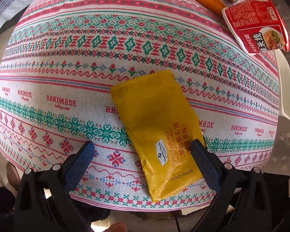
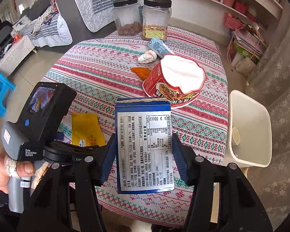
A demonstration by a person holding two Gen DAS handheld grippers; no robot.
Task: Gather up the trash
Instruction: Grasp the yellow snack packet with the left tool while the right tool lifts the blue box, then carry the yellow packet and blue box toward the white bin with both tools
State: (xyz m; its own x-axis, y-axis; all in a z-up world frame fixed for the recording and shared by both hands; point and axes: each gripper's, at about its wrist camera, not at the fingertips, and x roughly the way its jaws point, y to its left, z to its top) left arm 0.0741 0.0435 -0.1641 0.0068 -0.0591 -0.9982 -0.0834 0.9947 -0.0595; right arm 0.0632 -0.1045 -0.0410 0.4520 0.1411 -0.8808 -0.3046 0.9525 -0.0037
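A yellow snack wrapper point(image 1: 158, 133) lies flat on the patterned tablecloth point(image 1: 87, 61) near the table's front edge. My left gripper point(image 1: 143, 150) hangs straight above it, open, with the wrapper's lower half between the blue pads point(image 1: 203, 160); the right pad overlaps its edge. In the right wrist view my right gripper point(image 2: 143, 154) is shut on a blue box point(image 2: 144, 147) with a white nutrition label, held above the table. The wrapper point(image 2: 87, 129) and the left gripper's body point(image 2: 42, 116), in a person's hand point(image 2: 7, 168), show at the left.
A red instant-noodle bowl point(image 2: 176, 81), an orange peel point(image 2: 141, 71), a crumpled tissue point(image 2: 147, 57) and a small blue carton point(image 2: 159, 46) lie further back. Two black-lidded jars point(image 2: 156, 17) stand at the far edge. A white bin point(image 2: 249, 127) sits right of the table.
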